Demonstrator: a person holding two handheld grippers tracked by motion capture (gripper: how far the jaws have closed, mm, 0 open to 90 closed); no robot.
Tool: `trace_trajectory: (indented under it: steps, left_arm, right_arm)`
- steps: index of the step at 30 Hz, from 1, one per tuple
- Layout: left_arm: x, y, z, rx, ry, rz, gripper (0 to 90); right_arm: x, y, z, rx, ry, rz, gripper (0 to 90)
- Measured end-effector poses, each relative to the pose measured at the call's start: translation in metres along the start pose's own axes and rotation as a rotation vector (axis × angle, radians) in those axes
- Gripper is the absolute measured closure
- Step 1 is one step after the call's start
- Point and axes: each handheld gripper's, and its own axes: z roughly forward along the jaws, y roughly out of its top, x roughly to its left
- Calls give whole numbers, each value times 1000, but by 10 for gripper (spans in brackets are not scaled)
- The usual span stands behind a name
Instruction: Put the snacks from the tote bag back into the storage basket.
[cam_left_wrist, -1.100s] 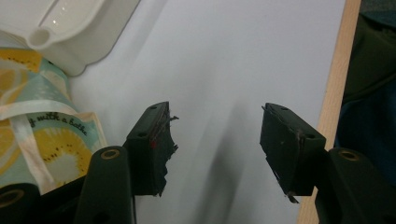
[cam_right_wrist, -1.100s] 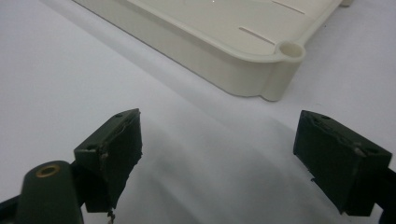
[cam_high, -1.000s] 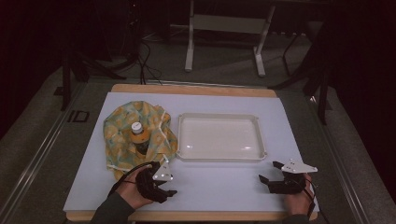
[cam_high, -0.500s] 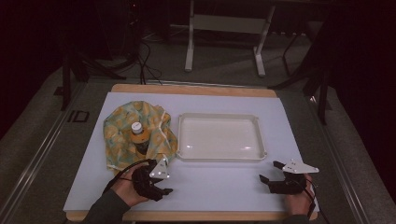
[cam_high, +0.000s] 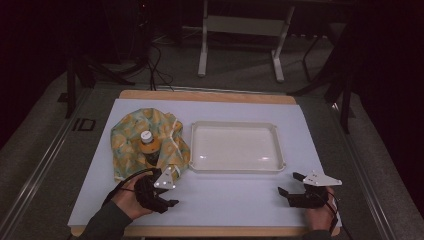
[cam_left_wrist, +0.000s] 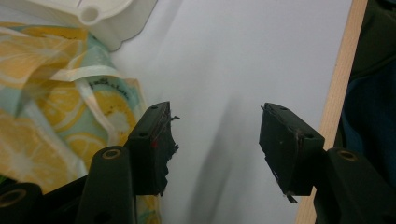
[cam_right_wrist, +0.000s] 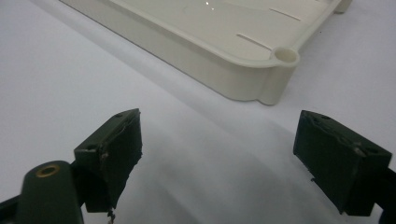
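Observation:
A yellow and teal lemon-print cloth bag (cam_high: 131, 142) lies at the table's left, and a bottle with a white cap (cam_high: 147, 140) stands up out of it. To its right sits an empty white tray (cam_high: 235, 147). My left gripper (cam_high: 167, 197) is open just in front of the bag, near the front edge. In the left gripper view its jaws (cam_left_wrist: 217, 126) stand apart over bare table, with the bag's cloth (cam_left_wrist: 56, 112) to their left. My right gripper (cam_high: 289, 183) is open in front of the tray's near right corner (cam_right_wrist: 280, 58), its jaws (cam_right_wrist: 219, 135) holding nothing.
The white table top (cam_high: 240, 205) has a wooden front edge (cam_left_wrist: 338, 88) close to both hands. A tray corner (cam_left_wrist: 107, 14) shows beyond the left jaws. Behind the table are a metal stand (cam_high: 240, 30) and cables on a dark floor.
Both hands have shifted only slightly near the front edge. The jaws of both grippers stay apart and nothing has been picked up.

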Motion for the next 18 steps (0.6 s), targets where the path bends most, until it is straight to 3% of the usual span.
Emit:
trace_trajectory:
  steps: [18]
  left_arm:
    - [11, -5, -12, 26, 14, -20, 441]
  right_arm:
    - [0, 0, 0, -2, 1, -1, 151]
